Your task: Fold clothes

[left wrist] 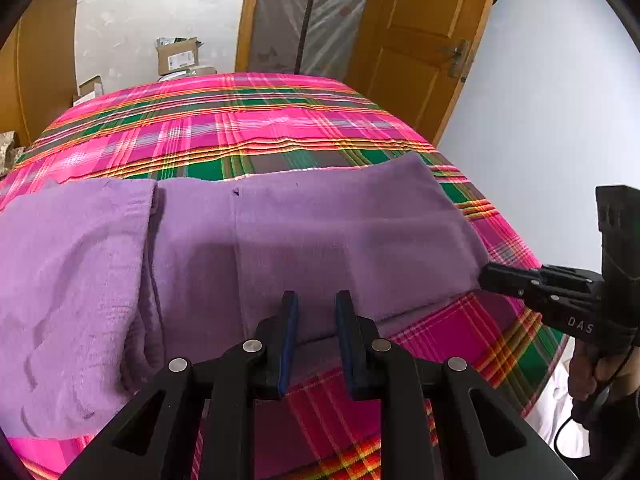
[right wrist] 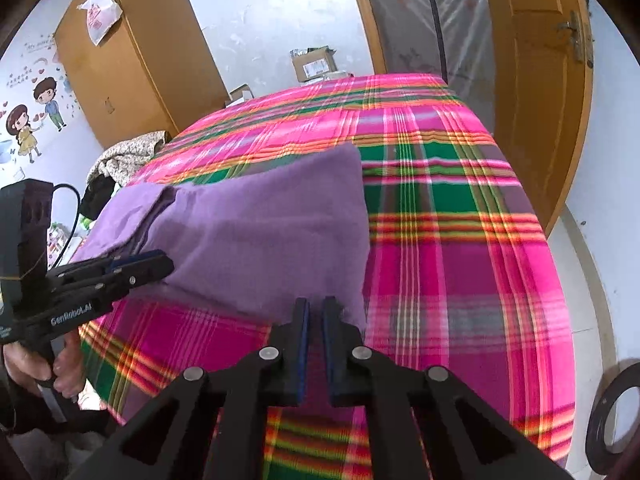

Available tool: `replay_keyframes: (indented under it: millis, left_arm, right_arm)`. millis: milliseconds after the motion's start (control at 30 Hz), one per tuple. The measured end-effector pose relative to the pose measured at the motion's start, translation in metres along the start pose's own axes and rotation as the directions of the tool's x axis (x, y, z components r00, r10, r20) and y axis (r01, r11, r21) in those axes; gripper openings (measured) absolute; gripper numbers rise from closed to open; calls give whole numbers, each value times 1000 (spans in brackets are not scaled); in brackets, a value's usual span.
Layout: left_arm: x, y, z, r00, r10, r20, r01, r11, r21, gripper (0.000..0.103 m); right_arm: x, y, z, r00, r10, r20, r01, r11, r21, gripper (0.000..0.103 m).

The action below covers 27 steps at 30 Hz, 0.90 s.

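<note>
Claws (left wrist: 317,300) apparently at garment's (left wrist: 312,232) edge

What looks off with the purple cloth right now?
The purple cloth is unevenly folded: its left part lies rumpled and overlaps the flat part at a crooked seam. A small dark mark sits near the far edge.

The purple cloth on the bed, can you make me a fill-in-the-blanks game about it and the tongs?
1. The cloth lying on the bed is coloured ____.
2. The bed cover has a pink and green ____ pattern.
3. The left tongs and right tongs are both at the cloth's ____ edge.
4. The pads inside the tongs are coloured ____.

Missing words: purple; plaid; near; blue
</note>
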<state>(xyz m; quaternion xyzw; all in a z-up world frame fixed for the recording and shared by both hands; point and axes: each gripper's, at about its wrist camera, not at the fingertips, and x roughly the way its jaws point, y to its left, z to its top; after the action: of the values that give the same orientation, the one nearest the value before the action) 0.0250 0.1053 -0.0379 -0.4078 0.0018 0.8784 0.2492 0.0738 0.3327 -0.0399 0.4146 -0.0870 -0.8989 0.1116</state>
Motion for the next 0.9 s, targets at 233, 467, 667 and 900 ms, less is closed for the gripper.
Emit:
replay_keyframes:
  millis: [233,467,667,900]
  left_arm:
    - [-5,3,2,1000,-10,-5,10,1000,-8,21]
    - [-6,8,21,1000,8,13,-8,1000,-30,21]
    - [10,16,22,999,6,-35,-7,1000,-30,21]
    - [7,19,23,1000,-3,-22,2,1000,-31,21]
  right_arm:
    - [-15,-6,13,999,11,51,-13,999,41,8]
    - [13,-5,71,999,-1,48,0,1000,14,9]
    - [66,-29,95,999,34,-38,-31,996,81,3]
    - [42,-24,79,999,47,-3,-47,994,95,7]
